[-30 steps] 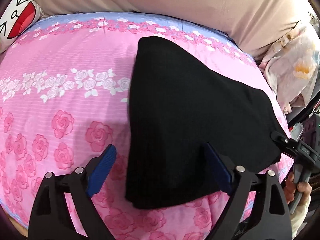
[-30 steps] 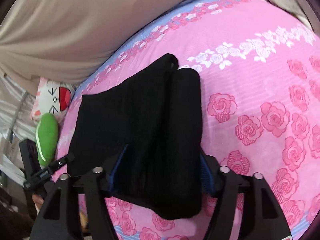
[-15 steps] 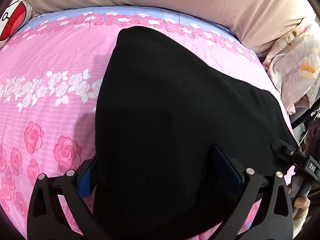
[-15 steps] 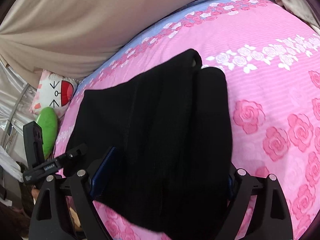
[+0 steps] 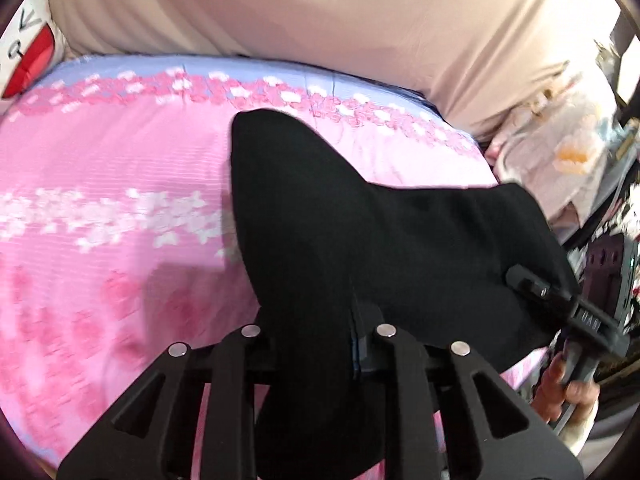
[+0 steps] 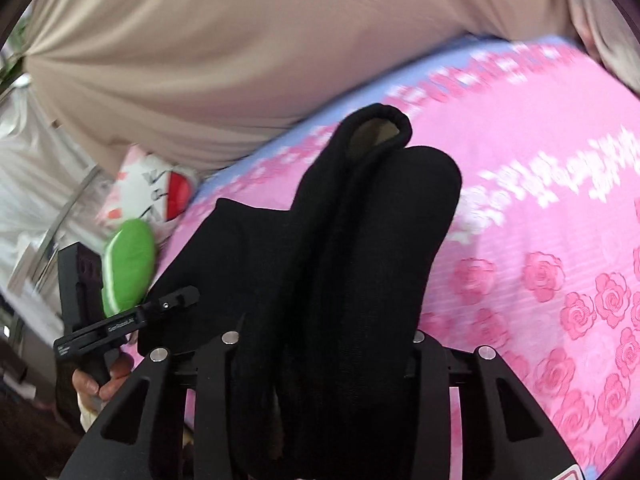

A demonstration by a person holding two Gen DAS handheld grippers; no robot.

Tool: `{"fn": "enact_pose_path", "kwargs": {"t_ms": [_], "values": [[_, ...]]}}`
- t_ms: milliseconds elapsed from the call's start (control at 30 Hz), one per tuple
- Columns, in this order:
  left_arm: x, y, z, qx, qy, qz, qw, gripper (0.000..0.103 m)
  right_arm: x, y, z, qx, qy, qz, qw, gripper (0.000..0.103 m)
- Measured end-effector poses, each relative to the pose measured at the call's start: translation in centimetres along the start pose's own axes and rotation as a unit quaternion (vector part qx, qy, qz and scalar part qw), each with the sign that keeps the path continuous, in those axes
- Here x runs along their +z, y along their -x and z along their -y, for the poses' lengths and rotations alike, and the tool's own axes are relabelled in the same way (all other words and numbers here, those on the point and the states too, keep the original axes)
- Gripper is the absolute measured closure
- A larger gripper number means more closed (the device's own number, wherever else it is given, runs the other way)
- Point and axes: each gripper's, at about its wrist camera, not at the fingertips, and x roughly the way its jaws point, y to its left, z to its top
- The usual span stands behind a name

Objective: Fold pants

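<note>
Black folded pants (image 5: 360, 220) lie on the pink rose bedsheet (image 5: 120, 160), their near edge lifted. My left gripper (image 5: 316, 344) has its jaws closing, and the near left part of the pants is pinched between them. In the right wrist view the pants (image 6: 360, 220) show two rolled folds, the far end raised. My right gripper (image 6: 324, 344) is also closing, with the bunched cloth pressed between its fingers. Each gripper shows at the pants' edge in the other's view: the right gripper (image 5: 560, 308) and the left gripper (image 6: 132, 320), each held by a hand.
A beige cloth wall (image 5: 320, 12) rises behind the bed. A white and red pillow (image 6: 160, 188) and a green cushion (image 6: 128, 264) sit off the bed's left end. Floral bedding (image 5: 560, 160) is piled at the right end. Open sheet lies left and right of the pants.
Both grippers went from wide open around the pants' near edge to pinched on the cloth. Both have risen, and the near edge is lifted and bunched.
</note>
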Motion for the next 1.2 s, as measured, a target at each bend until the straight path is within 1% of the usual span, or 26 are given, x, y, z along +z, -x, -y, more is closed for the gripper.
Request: {"fn": "enact_pose_path", "kwargs": {"t_ms": [67, 100, 133, 167, 200, 233, 267, 300, 333, 367, 400, 433, 467, 500, 533, 567, 633, 733, 767, 833, 900, 967, 1000, 1033, 1067, 1200], "values": [[-1.5, 1.0, -0.5, 0.012, 0.001, -0.011, 0.9999, 0.08, -1.3, -0.2, -0.8, 0.006, 0.003, -0.02, 1.0, 0.064], [-2.5, 0.6, -0.9, 0.018, 0.004, -0.028, 0.9994, 0.08, -2.1, -0.6, -0.7, 0.004, 0.003, -0.034, 0.999, 0.062], [-3.5, -0.3, -1.4, 0.025, 0.009, -0.047, 0.9986, 0.076, -3.3, -1.6, 0.0, -0.008, -0.008, -0.051, 0.999, 0.06], [-4.3, -1.3, -1.8, 0.032, 0.017, -0.056, 0.9978, 0.067, -4.2, -2.3, 0.6, -0.028, -0.014, -0.06, 0.998, 0.052], [-4.8, -1.8, -2.4, 0.036, 0.03, -0.049, 0.9977, 0.061, -4.8, -2.7, 1.1, -0.043, -0.015, -0.062, 0.997, 0.041], [-5.1, -1.8, -2.6, 0.039, 0.04, -0.039, 0.9977, 0.045, -5.4, -2.8, 1.9, -0.044, -0.031, -0.058, 0.997, 0.039], [-5.3, -1.9, -3.2, 0.048, 0.054, -0.03, 0.9969, 0.024, -5.7, -2.7, 2.7, -0.032, -0.052, -0.053, 0.997, 0.038], [-5.4, -2.3, -3.7, 0.053, 0.067, -0.028, 0.9959, 0.016, -5.8, -2.6, 3.0, -0.021, -0.064, -0.048, 0.997, 0.037], [-5.6, -2.7, -4.1, 0.043, 0.08, -0.029, 0.9954, 0.013, -5.9, -2.5, 3.2, -0.018, -0.066, -0.047, 0.997, 0.037], [-5.7, -3.1, -4.5, 0.024, 0.086, -0.023, 0.9957, 0.01, -5.9, -2.5, 3.1, -0.02, -0.06, -0.047, 0.997, 0.036], [-5.6, -3.4, -4.1, 0.029, 0.067, -0.014, 0.9972, 0.01, -5.9, -2.6, 2.9, -0.02, -0.053, -0.045, 0.997, 0.036], [-5.5, -3.7, -3.7, 0.03, 0.055, -0.013, 0.9979, 0.019, -5.8, -2.7, 2.8, -0.024, -0.048, -0.045, 0.998, 0.039], [-5.3, -3.9, -3.4, -0.006, 0.06, -0.015, 0.9981, 0.046, -5.8, -2.8, 2.7, -0.029, -0.045, -0.044, 0.998, 0.049], [-5.0, -3.7, -3.3, -0.024, 0.073, -0.017, 0.9969, 0.054, -5.6, -2.7, 2.6, -0.023, -0.048, -0.042, 0.998, 0.059], [-4.7, -3.4, -3.0, -0.021, 0.075, -0.014, 0.9969, 0.068, -5.4, -2.3, 2.3, -0.017, -0.05, -0.039, 0.998, 0.062], [-4.3, -2.9, -2.6, -0.01, 0.065, -0.006, 0.9978, 0.079, -5.1, -1.9, 1.9, -0.012, -0.05, -0.034, 0.998, 0.064], [-2.9, -1.1, -1.4, -0.003, 0.044, 0.015, 0.9989, 0.083, -4.5, -0.9, 0.6, -0.005, -0.037, -0.021, 0.999, 0.065], [-0.7, 1.6, 0.9, -0.006, 0.001, 0.047, 0.9989, 0.084, -3.1, 0.9, -2.4, -0.001, 0.0, 0.004, 1.0, 0.065], [0.0, 2.5, 1.5, -0.01, -0.012, 0.061, 0.998, 0.084, -2.6, 1.6, -3.4, -0.002, 0.015, 0.014, 1.0, 0.065], [1.7, 5.2, 3.2, -0.003, -0.043, 0.103, 0.9938, 0.084, -1.3, 3.1, -4.9, -0.004, 0.04, 0.037, 0.998, 0.065], [3.3, 7.7, 4.6, -0.001, -0.069, 0.147, 0.9868, 0.084, 0.1, 4.4, -6.4, -0.001, 0.057, 0.064, 0.996, 0.065], [4.6, 9.8, 5.6, -0.003, -0.088, 0.183, 0.9792, 0.084, 2.1, 6.7, -8.0, 0.005, 0.08, 0.103, 0.991, 0.065], [5.5, 11.1, 6.2, -0.003, -0.099, 0.207, 0.9733, 0.084, 2.7, 7.4, -8.5, 0.007, 0.086, 0.114, 0.99, 0.065], [5.7, 12.2, 6.5, -0.003, -0.105, 0.221, 0.9697, 0.084, 3.9, 8.7, -9.5, 0.011, 0.102, 0.137, 0.985, 0.065], [6.2, 13.3, 6.9, -0.003, -0.111, 0.238, 0.9649, 0.084, 4.7, 9.2, -10.2, 0.013, 0.11, 0.149, 0.983, 0.065], [8.1, 17.1, 8.4, 0.002, -0.135, 0.305, 0.9429, 0.083, 8.1, 12.2, -12.9, 0.024, 0.153, 0.204, 0.967, 0.064]]}}
